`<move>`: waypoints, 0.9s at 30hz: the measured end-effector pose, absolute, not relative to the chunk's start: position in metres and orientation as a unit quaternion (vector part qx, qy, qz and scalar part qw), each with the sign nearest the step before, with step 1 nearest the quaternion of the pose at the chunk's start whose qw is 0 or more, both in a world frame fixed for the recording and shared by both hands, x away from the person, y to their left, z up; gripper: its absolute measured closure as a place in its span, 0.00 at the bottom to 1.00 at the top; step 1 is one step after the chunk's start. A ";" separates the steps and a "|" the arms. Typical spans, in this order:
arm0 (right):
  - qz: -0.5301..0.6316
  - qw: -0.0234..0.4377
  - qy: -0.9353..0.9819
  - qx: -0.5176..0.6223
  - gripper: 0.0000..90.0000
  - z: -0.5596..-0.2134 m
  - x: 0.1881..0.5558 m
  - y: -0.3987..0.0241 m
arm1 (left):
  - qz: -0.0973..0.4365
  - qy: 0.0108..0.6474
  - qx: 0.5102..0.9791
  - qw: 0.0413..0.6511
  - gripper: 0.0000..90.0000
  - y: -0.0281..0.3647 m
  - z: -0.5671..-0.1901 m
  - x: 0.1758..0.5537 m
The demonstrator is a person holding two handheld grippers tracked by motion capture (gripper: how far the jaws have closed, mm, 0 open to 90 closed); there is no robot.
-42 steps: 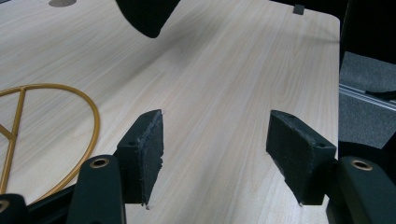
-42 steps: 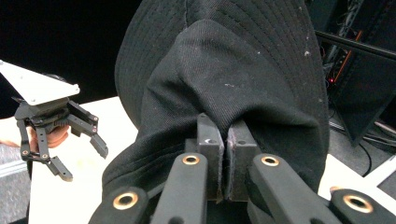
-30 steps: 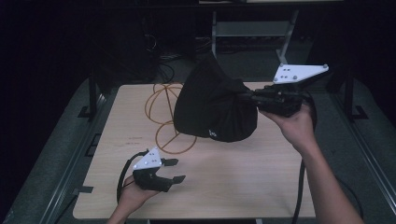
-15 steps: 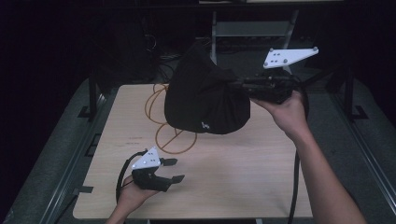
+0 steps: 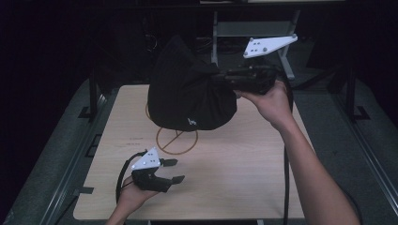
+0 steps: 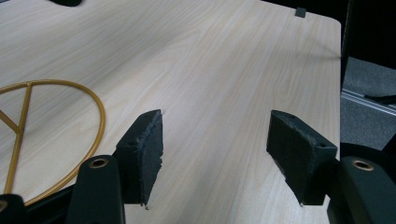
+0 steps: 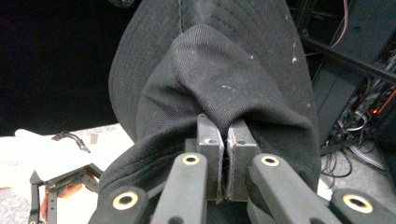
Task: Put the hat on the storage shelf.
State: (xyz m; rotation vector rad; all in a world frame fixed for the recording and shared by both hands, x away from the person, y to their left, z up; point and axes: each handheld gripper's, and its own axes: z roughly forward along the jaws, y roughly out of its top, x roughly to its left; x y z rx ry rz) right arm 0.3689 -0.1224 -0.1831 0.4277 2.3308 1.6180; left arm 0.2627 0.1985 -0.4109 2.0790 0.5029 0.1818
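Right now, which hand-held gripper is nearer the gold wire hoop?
Left. The left hand-held gripper rests open just below the gold wire hoop; the right hand-held gripper is raised, clamping the black hat.

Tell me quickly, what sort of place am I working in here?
Probably a lab or recording workspace, not a home: a bare light wooden table on a dark metal frame, tangled cables and equipment racks behind it, and a black hat handled with hand-held grippers.

Each tool is black with a pale three-cornered plate on top, dotted with small holes: left tool (image 5: pixel 157 169), right tool (image 5: pixel 220 79). Brass-ringed screws sit in the arms, black cables trail behind, and both forearms are bare.
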 end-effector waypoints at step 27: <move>0.568 0.118 0.795 0.177 0.96 -0.195 0.418 -0.057 | 0.071 0.206 0.851 0.478 0.40 0.197 -0.414 0.263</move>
